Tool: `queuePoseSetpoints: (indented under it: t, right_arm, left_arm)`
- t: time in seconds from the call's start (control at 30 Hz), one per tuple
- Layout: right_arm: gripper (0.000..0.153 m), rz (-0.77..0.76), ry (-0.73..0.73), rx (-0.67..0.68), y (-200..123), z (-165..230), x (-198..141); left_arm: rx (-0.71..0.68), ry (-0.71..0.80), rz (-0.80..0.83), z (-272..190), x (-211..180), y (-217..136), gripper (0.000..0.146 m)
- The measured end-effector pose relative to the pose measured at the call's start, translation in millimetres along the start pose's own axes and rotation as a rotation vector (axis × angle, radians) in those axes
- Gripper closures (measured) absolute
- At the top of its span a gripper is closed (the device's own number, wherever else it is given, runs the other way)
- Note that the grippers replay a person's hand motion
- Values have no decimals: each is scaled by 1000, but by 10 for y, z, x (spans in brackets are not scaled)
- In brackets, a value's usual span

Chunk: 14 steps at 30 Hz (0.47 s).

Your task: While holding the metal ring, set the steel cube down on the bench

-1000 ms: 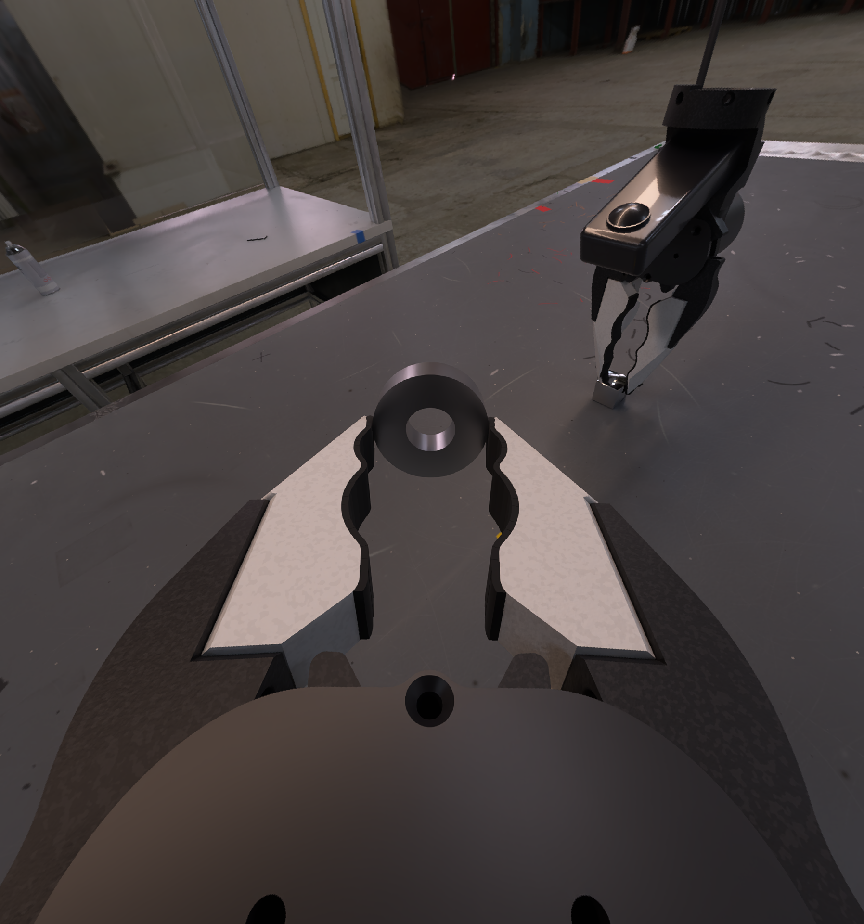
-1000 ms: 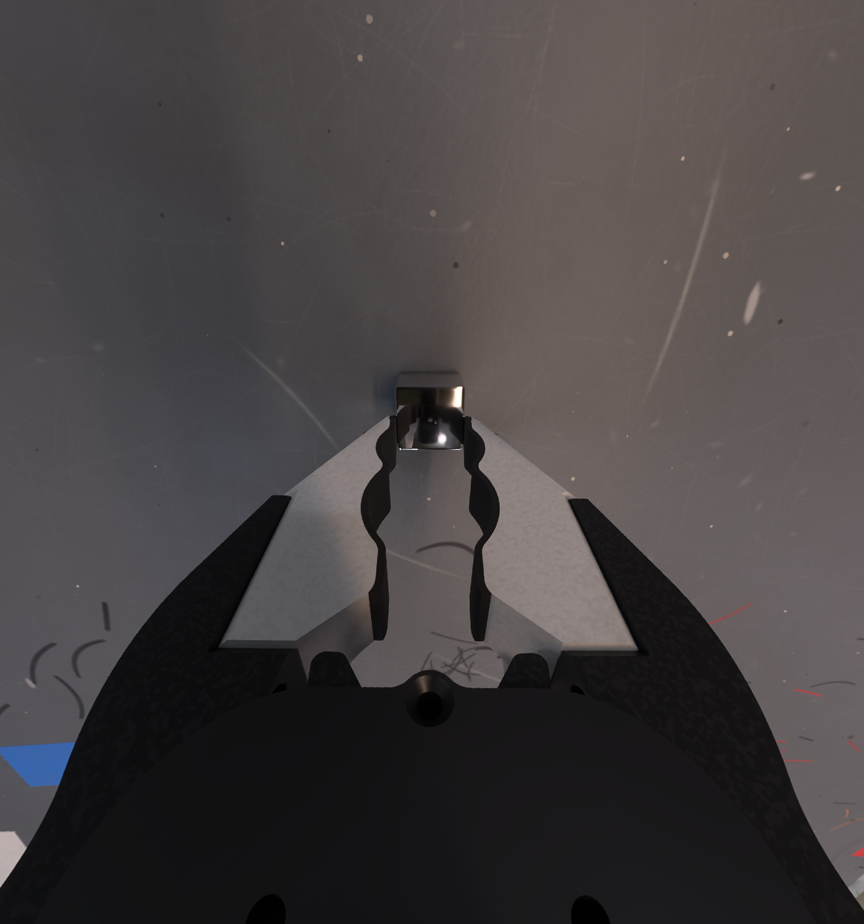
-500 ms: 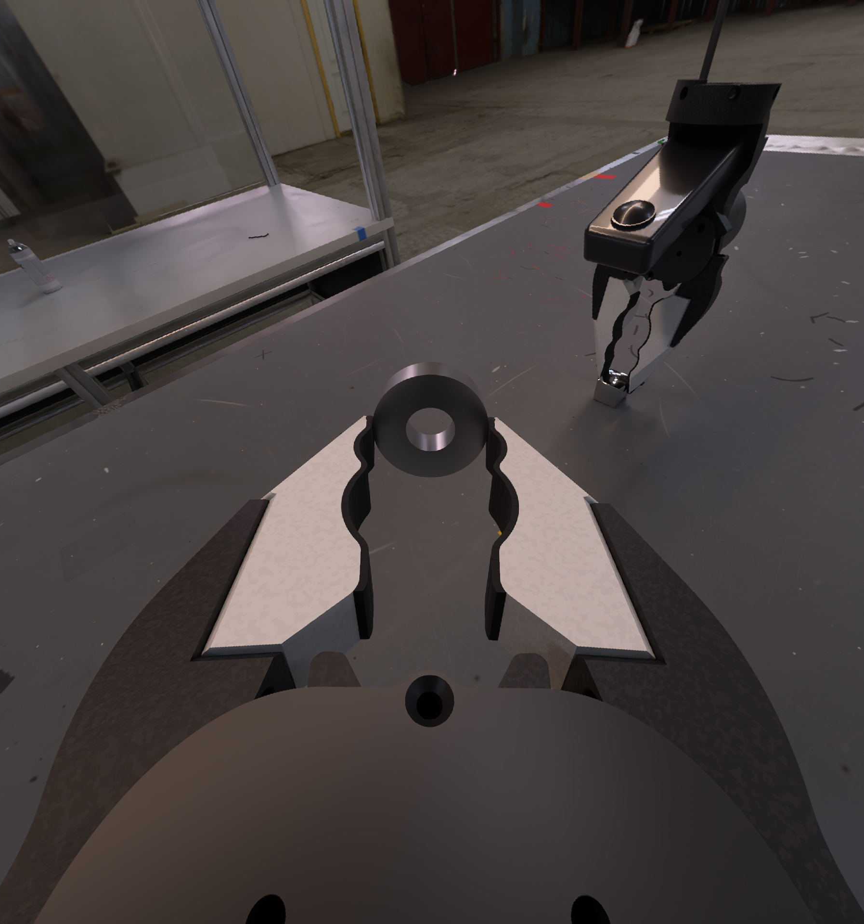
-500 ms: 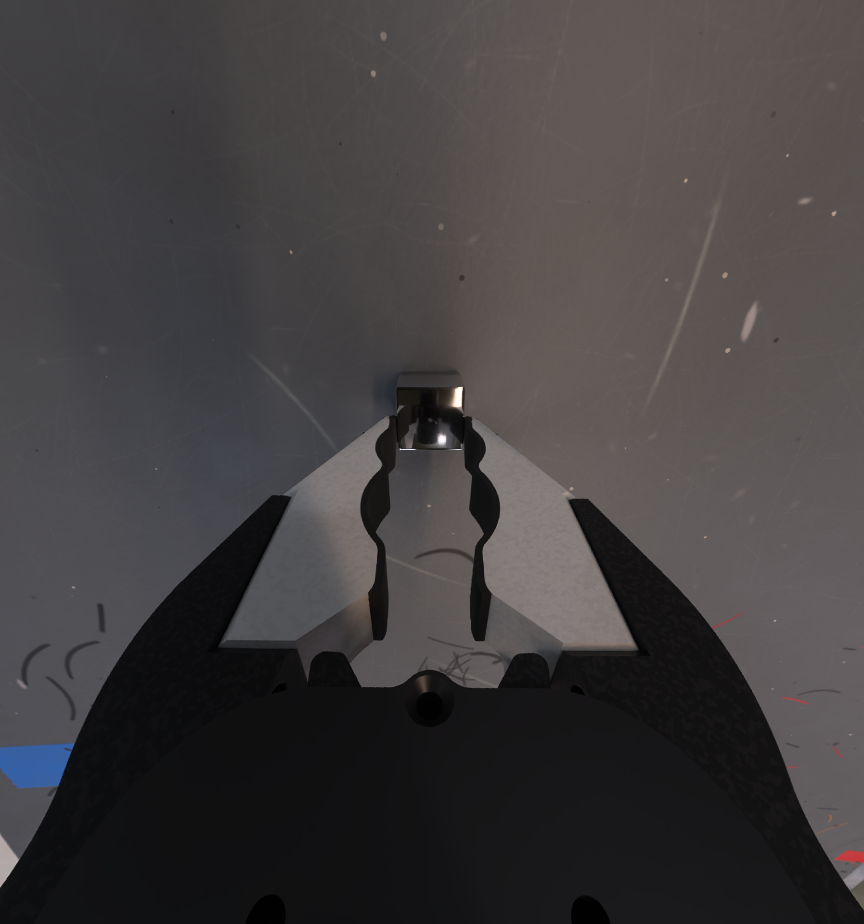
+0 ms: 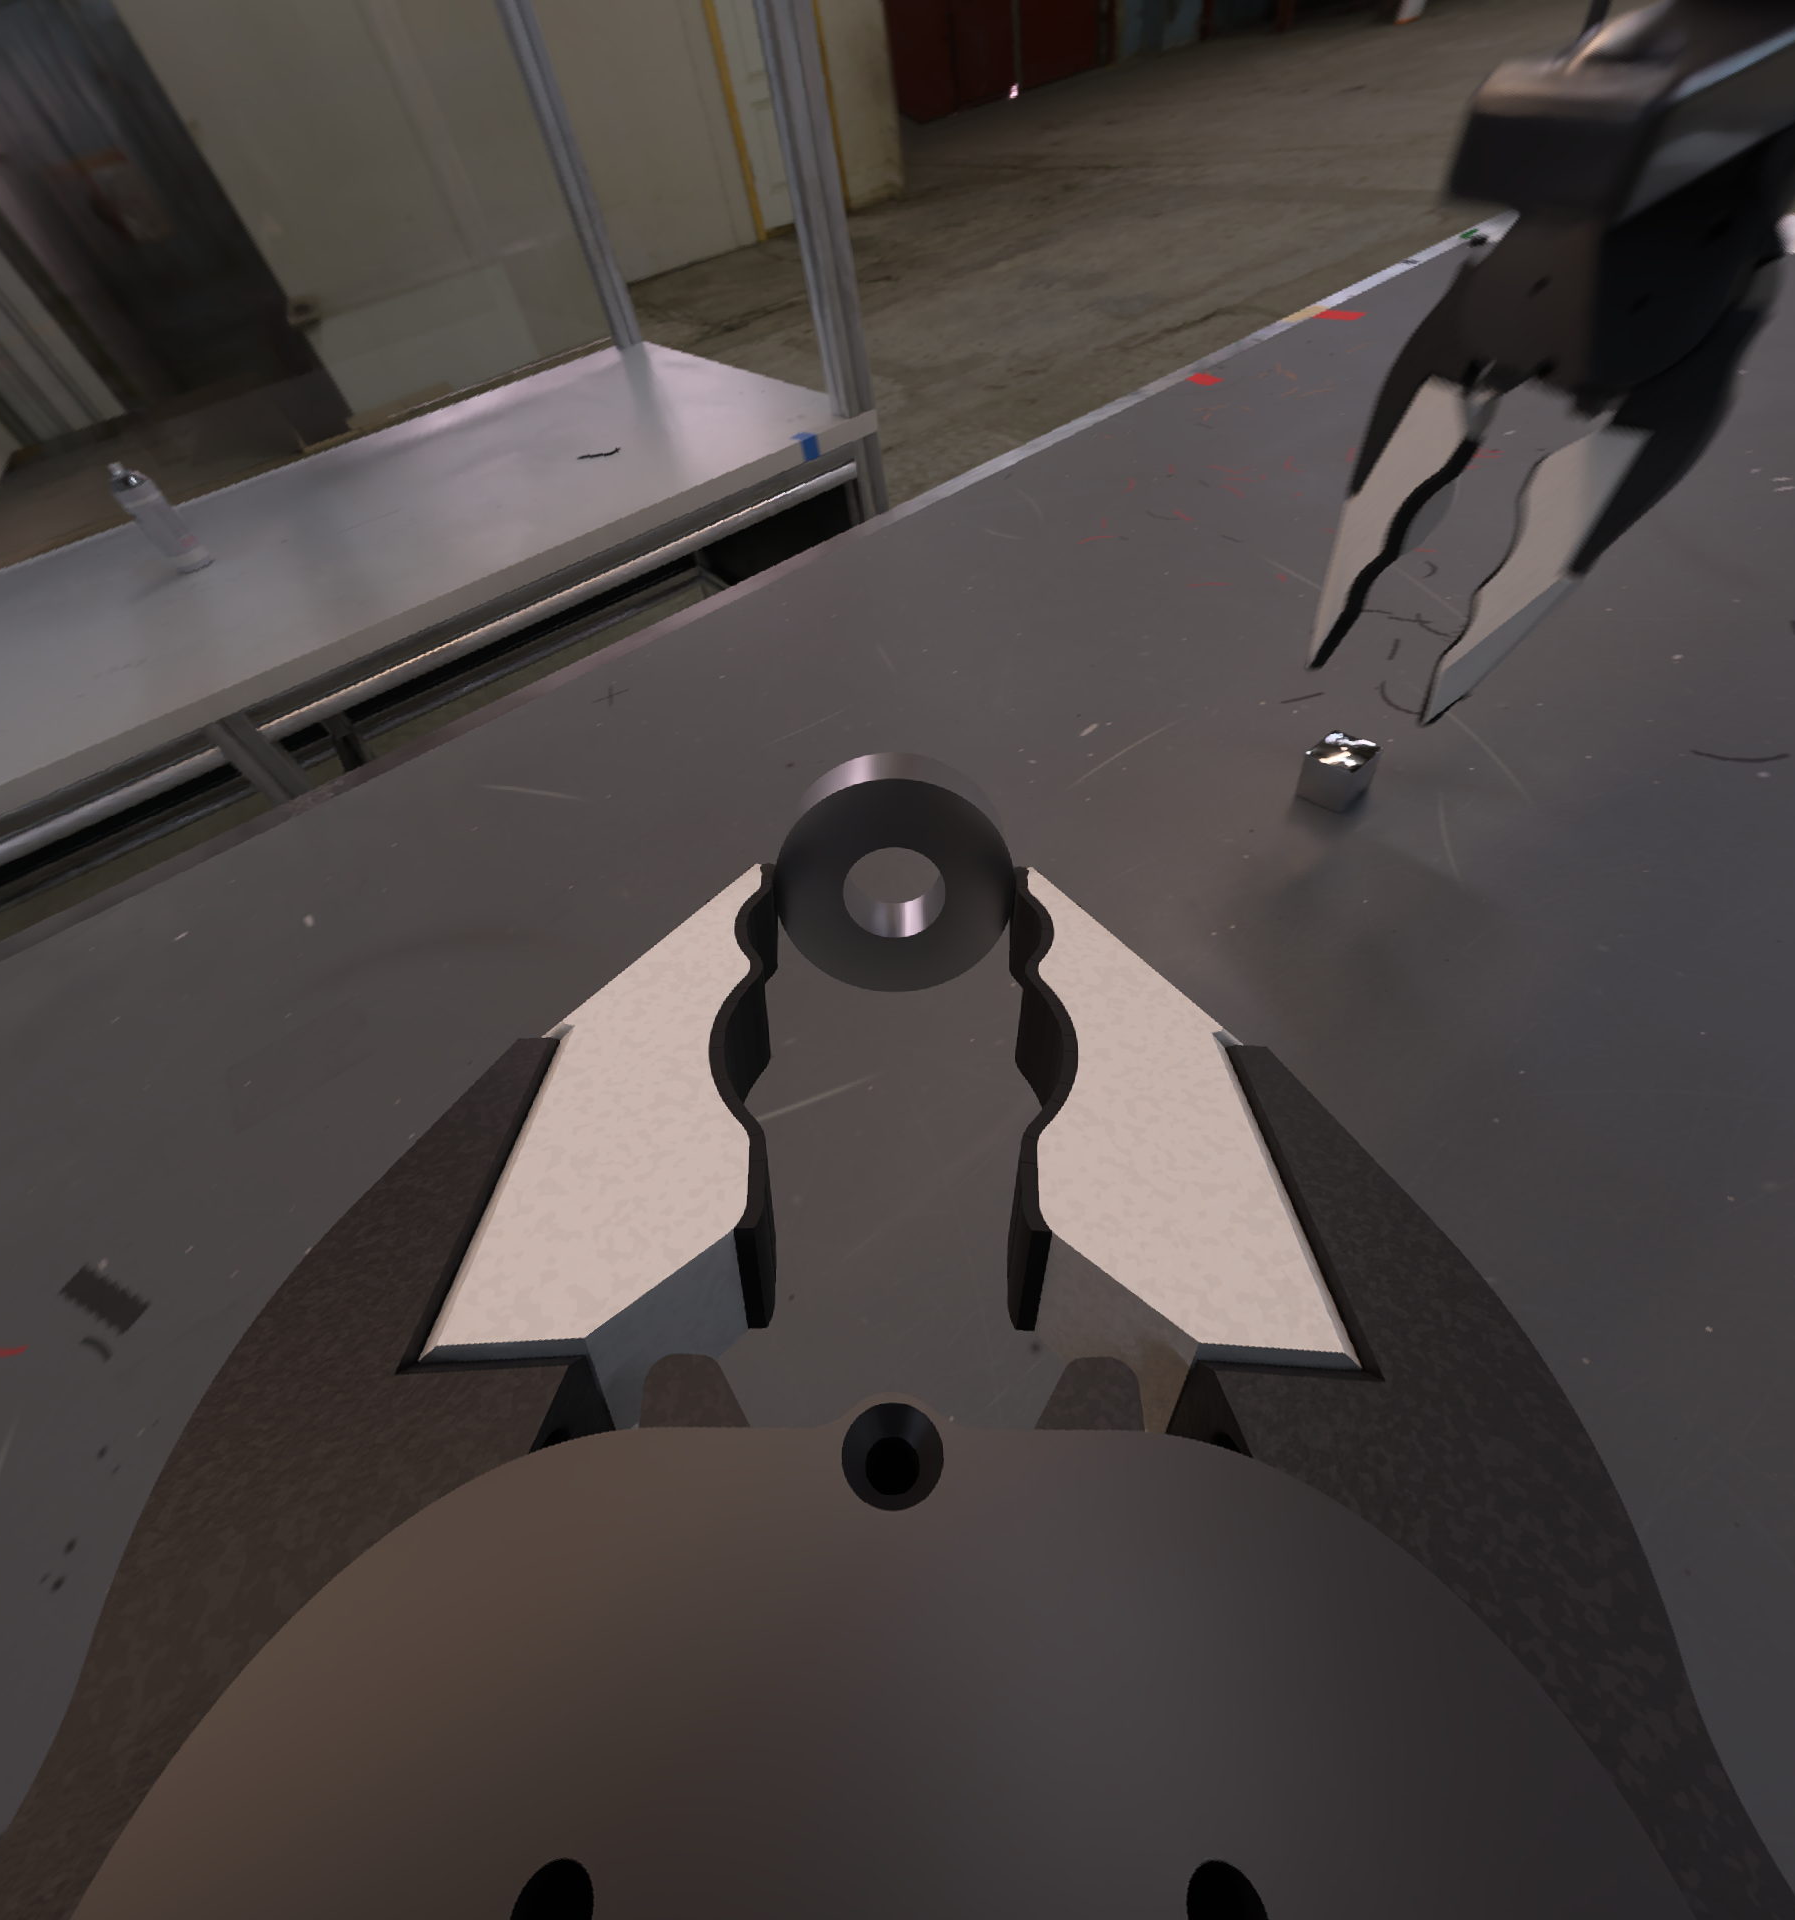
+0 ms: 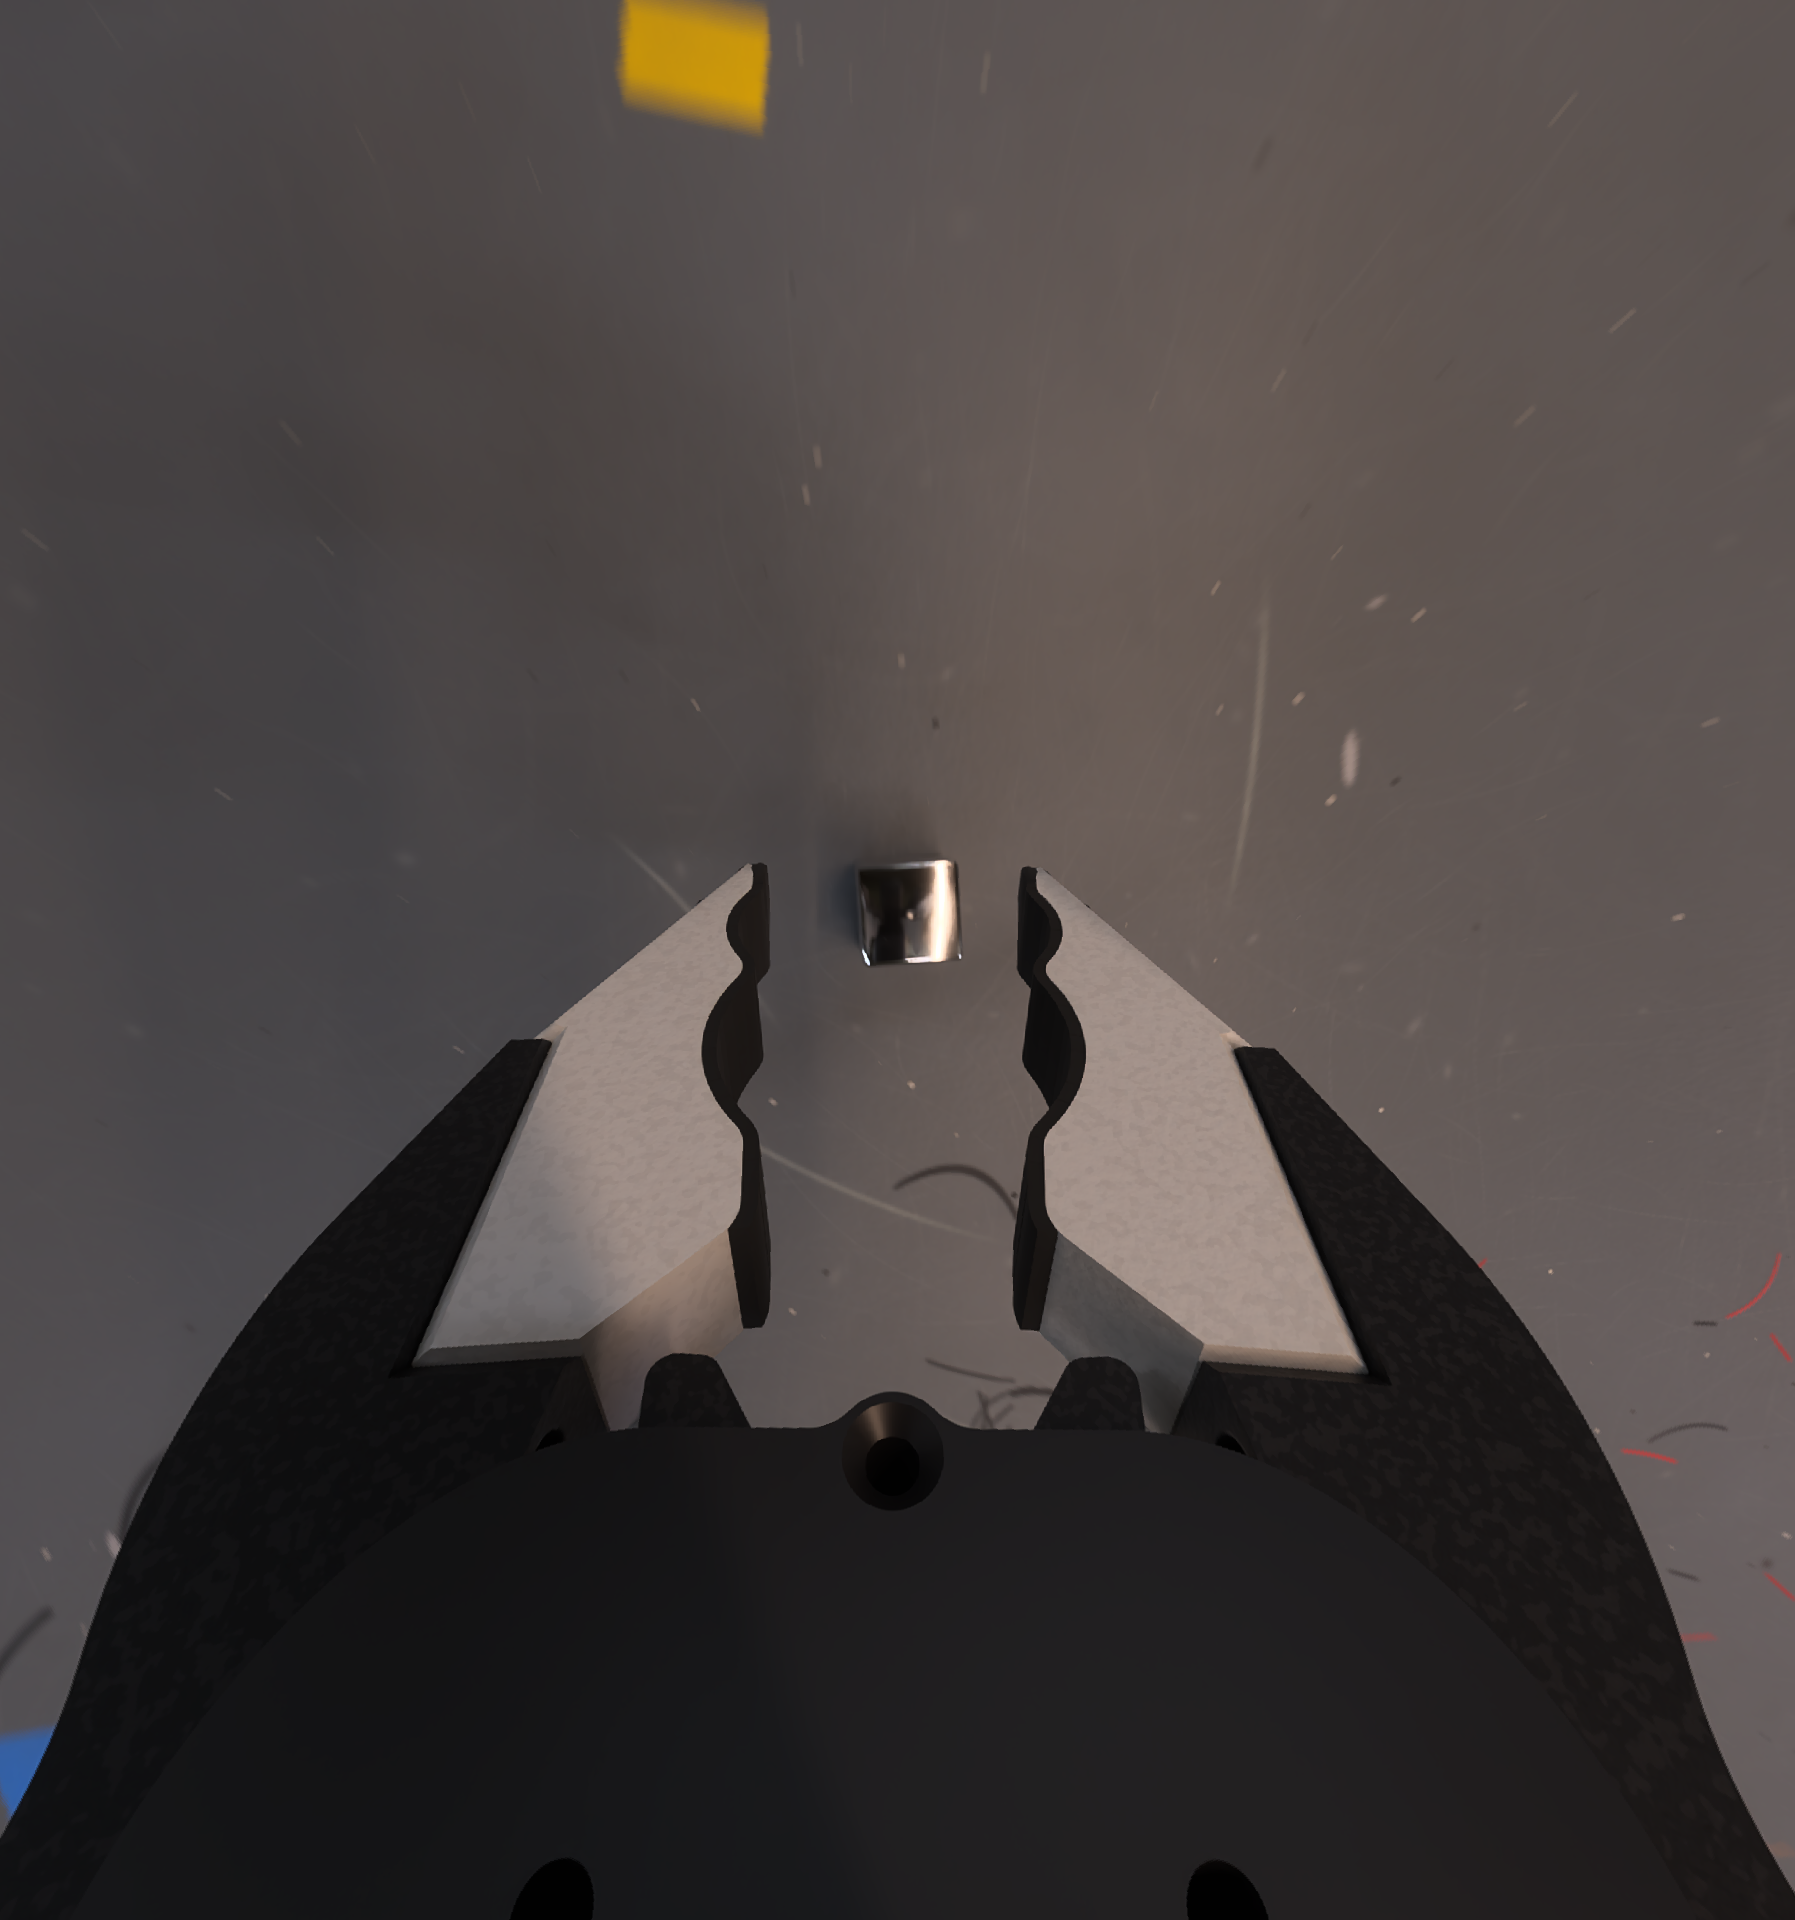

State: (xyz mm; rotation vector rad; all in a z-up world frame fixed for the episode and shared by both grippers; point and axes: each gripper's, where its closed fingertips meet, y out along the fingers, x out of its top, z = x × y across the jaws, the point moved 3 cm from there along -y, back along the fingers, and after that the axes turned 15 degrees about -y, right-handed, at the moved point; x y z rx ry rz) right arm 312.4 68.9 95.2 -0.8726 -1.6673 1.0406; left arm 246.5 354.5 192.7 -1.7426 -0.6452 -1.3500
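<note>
My left gripper [image 5: 893,883] is shut on the dark metal ring [image 5: 893,899], held upright between its fingertips above the grey bench [image 5: 457,935]. The small shiny steel cube [image 5: 1340,767] sits alone on the bench to the right of the ring. My right gripper [image 5: 1376,691] hangs open just above and behind the cube, its tips clear of it. In the right wrist view the cube [image 6: 911,914] lies on the bench [image 6: 457,520] below the open right gripper [image 6: 893,883], touching neither finger.
A second light grey table [image 5: 405,540] with a small bottle [image 5: 160,516] and metal posts [image 5: 820,208] stands beyond the bench's far left edge. Coloured tape marks and scratches dot the bench, with a yellow patch [image 6: 693,62] ahead of the cube.
My right gripper has opened, let go of the steel cube and risen off the bench. The cube now rests on the bench. My left gripper still holds the ring.
</note>
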Motion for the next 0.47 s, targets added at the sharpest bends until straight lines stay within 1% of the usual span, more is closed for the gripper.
queuePoseSetpoints:
  t: [0.13,0.27,0.37,0.47]
  right_arm:
    - [104,-247,44,-120,-466,95,192]
    - [105,-436,74,-215,-880,295,203]
    - [106,-486,120,-288,-1059,443,69]
    - [106,-478,172,-347,-1139,556,-92]
  left_arm:
    - [62,-8,8,166,-12,-147,101]
    - [119,-9,33,372,-44,-301,101]
    - [137,4,92,556,-102,-361,101]
    - [114,54,228,724,-223,-345,101]
